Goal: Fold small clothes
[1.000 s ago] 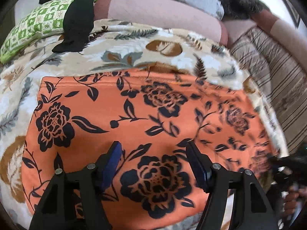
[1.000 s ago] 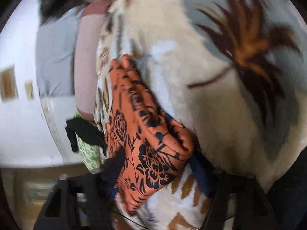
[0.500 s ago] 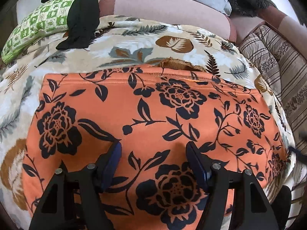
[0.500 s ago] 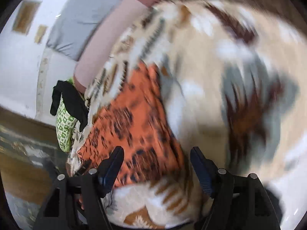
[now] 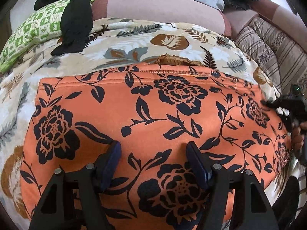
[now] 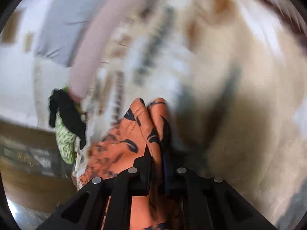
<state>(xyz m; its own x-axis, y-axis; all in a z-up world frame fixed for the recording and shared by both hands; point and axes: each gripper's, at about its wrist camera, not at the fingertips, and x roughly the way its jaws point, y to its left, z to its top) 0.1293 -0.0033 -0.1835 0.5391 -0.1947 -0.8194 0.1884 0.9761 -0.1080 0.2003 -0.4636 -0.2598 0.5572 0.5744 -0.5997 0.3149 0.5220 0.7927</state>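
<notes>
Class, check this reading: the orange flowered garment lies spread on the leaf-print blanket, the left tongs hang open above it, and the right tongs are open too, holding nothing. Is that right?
One error: the right tongs are shut on the orange flowered garment, pinching its edge, as the right wrist view shows. The left tongs hang open above it on the leaf-print blanket.

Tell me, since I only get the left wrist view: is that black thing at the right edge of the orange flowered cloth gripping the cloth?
Observer: Yes. The right wrist view shows the right gripper shut on a bunched edge of the orange floral fabric garment.
Operator: What lies past the bed on that side?
Observer: A brown wooden floor, blurred, below a white wall.
</notes>
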